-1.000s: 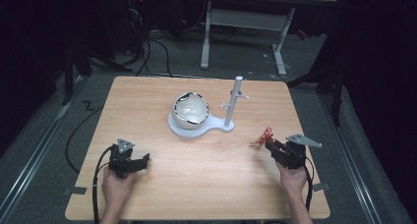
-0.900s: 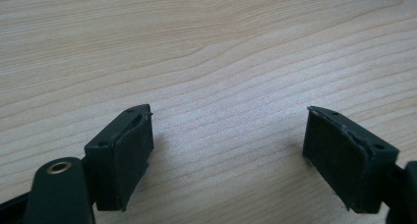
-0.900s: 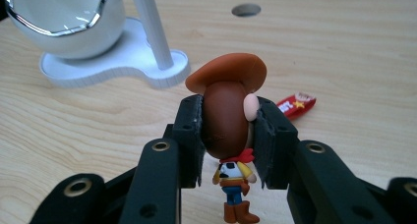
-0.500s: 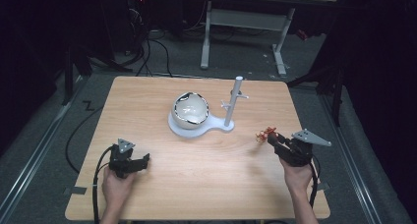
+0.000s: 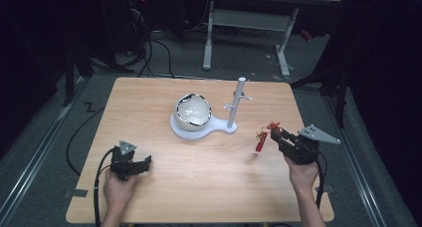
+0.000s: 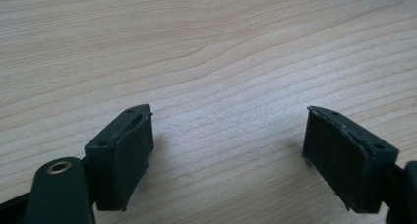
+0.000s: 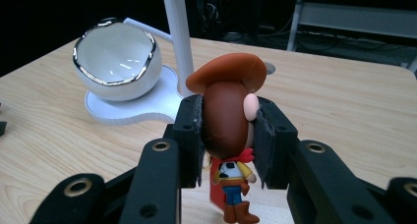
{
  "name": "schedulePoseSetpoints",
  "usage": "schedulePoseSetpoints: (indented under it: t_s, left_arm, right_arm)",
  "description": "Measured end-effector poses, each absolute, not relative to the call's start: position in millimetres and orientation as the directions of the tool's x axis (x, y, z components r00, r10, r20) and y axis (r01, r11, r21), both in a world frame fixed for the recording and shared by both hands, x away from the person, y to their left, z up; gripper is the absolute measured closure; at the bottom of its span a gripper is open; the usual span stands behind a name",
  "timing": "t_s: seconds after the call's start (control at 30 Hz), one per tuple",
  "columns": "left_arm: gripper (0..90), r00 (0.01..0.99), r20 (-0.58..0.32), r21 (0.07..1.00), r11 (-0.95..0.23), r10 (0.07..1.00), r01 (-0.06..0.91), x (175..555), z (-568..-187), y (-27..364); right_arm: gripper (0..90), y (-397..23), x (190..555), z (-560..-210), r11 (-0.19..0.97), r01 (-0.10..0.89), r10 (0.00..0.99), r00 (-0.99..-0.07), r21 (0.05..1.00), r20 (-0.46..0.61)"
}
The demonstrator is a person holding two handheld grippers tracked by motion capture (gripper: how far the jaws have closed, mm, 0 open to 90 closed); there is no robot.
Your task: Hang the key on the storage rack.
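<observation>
The right tool (image 7: 227, 143) is clamped on a small cowboy figure (image 7: 227, 130), its pads pinching the figure's round head just under the hat brim while the body and boots dangle free below the jaws, clear of the worktop (image 5: 209, 187). That grip looks risky to me: the head is smooth and rounded, so it could squirt out of the pads or swivel between them, and the figure would drop and tumble. Ahead of the right tool and a little to its left stands a white stand (image 7: 178, 42) with a thin post and small pegs, beside a glossy white bowl (image 7: 115, 62) on the same base. A careless swing could knock the hanging legs against the post. The left tool (image 6: 228, 150) rests low over bare wood, jaws spread wide, grasping nothing.
</observation>
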State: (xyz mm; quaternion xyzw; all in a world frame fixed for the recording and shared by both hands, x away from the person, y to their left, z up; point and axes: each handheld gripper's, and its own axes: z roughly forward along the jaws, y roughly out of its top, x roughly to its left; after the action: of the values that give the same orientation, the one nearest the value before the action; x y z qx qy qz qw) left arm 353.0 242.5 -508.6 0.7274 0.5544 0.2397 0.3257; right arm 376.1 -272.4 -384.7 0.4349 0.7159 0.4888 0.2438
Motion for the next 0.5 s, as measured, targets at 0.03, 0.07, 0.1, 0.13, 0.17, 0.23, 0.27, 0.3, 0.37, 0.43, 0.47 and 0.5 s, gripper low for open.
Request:
schedulePoseSetpoints:
  t_s: [0.03, 0.07, 0.1, 0.13, 0.17, 0.23, 0.27, 0.3, 0.37, 0.43, 0.47, 0.5]
  left_arm:
    - [19.7, 0.270, -0.012, 0.740, -0.173, 0.963, 0.651, 353.0, -508.6, 242.5]
    - [19.6, 0.270, -0.012, 0.739, -0.173, 0.963, 0.651, 353.0, -508.6, 242.5]
    - [19.7, 0.270, -0.012, 0.739, -0.173, 0.963, 0.651, 353.0, -508.6, 242.5]
    - [19.7, 0.270, -0.012, 0.739, -0.173, 0.963, 0.651, 353.0, -508.6, 242.5]
    - [19.7, 0.270, -0.013, 0.740, -0.173, 0.963, 0.650, 353.0, -508.6, 242.5]
    - [19.7, 0.270, -0.012, 0.739, -0.173, 0.963, 0.651, 353.0, -508.5, 242.5]
    - [19.7, 0.270, -0.012, 0.739, -0.173, 0.963, 0.651, 353.0, -508.6, 242.5]
    - [19.7, 0.270, -0.012, 0.740, -0.173, 0.963, 0.650, 353.0, -508.6, 242.5]
    - [19.7, 0.270, -0.012, 0.739, -0.173, 0.963, 0.650, 353.0, -508.6, 242.5]
    - [19.7, 0.270, -0.012, 0.740, -0.173, 0.963, 0.650, 353.0, -508.6, 242.5]
    - [19.7, 0.271, -0.013, 0.740, -0.173, 0.963, 0.650, 353.0, -508.6, 242.6]
    - [19.7, 0.271, -0.013, 0.739, -0.173, 0.963, 0.650, 353.0, -508.6, 242.6]
  right_arm:
    - [67.4, -272.1, 375.9, -383.3, 0.146, 0.381, 0.860, -0.505, 0.913, 0.073]
    - [67.4, -272.1, 375.9, -382.4, 0.147, 0.378, 0.859, -0.507, 0.914, 0.071]
    - [67.4, -271.9, 375.7, -380.6, 0.148, 0.376, 0.858, -0.509, 0.915, 0.070]
    - [67.4, -271.9, 375.7, -380.6, 0.148, 0.376, 0.858, -0.509, 0.915, 0.070]
    - [67.4, -271.9, 375.7, -379.5, 0.150, 0.375, 0.858, -0.510, 0.915, 0.068]
    - [67.4, -272.0, 376.0, -376.3, 0.146, 0.371, 0.857, -0.510, 0.917, 0.070]
    - [67.4, -272.3, 376.3, -375.0, 0.144, 0.369, 0.856, -0.512, 0.918, 0.071]
    - [67.4, -272.5, 376.7, -373.7, 0.140, 0.369, 0.855, -0.513, 0.919, 0.075]
    - [67.4, -272.7, 377.4, -370.9, 0.137, 0.366, 0.854, -0.515, 0.920, 0.077]
    - [67.3, -271.3, 378.0, -366.4, 0.139, 0.357, 0.852, -0.518, 0.924, 0.072]
    - [67.3, -270.7, 378.1, -364.8, 0.140, 0.354, 0.852, -0.519, 0.925, 0.069]
    - [67.3, -270.7, 378.1, -364.8, 0.140, 0.354, 0.852, -0.519, 0.925, 0.069]
